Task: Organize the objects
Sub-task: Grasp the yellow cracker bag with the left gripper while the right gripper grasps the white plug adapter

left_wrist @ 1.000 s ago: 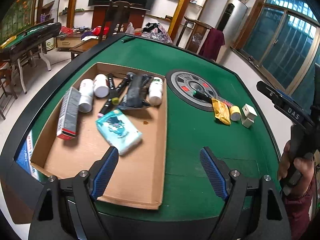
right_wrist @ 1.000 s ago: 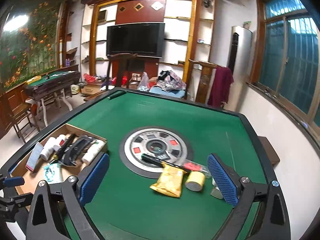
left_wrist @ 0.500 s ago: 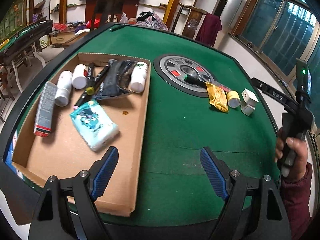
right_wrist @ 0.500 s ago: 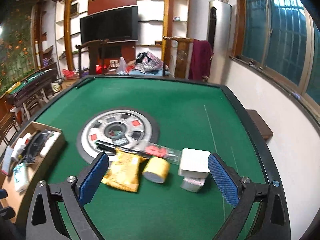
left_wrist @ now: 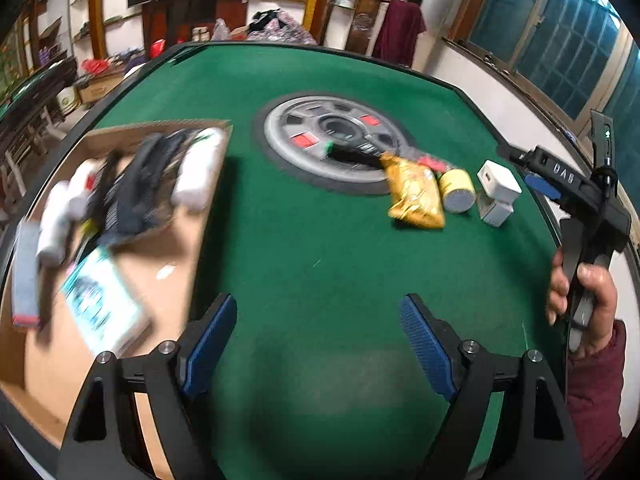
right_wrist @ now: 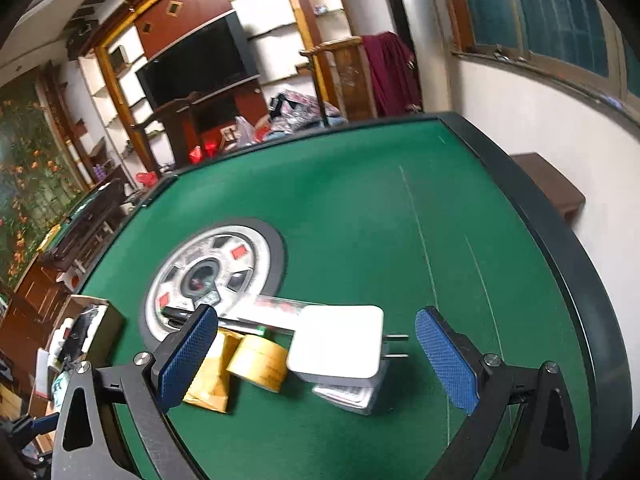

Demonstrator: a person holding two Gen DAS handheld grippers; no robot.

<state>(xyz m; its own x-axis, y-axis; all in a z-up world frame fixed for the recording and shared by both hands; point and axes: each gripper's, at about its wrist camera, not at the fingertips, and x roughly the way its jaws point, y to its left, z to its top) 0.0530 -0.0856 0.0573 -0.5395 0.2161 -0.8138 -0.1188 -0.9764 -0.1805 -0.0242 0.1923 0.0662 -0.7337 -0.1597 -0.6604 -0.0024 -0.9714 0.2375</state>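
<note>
Left wrist view: the shallow cardboard tray (left_wrist: 176, 248) sits on the left part of the green felt table (left_wrist: 320, 240). Everything in it is blurred, but I can make out white bottles (left_wrist: 196, 172) lying along its far end, a dark bundle (left_wrist: 140, 184) between them, a grey box with a red end (left_wrist: 25, 276) at the tray's left edge, and a teal-and-white packet (left_wrist: 102, 304) nearer to me. My left gripper (left_wrist: 318, 344) hangs over bare felt just right of the tray, its blue pads spread wide with nothing between them.

The loose things lie in a row near the round centre plate (left_wrist: 332, 140): a golden snack pouch (left_wrist: 414, 196), a roll of yellow tape (left_wrist: 456, 190) just beside it, and a white plug adapter (left_wrist: 498, 180) resting on top of a small silvery box (left_wrist: 494, 210). A dark pen-like item (left_wrist: 352, 156) and a clear packet with red print (left_wrist: 432, 162) lie behind them, partly on the plate.

In the right wrist view, my right gripper (right_wrist: 316, 356) has its pads well apart, either side of the plug adapter (right_wrist: 336, 344) without touching it; the adapter's prongs point toward the right pad. The tape (right_wrist: 260, 362) touches the adapter's left side, and the pouch (right_wrist: 210, 388) is partly behind my left pad. My right hand (left_wrist: 584, 304) grips the handle.
</note>
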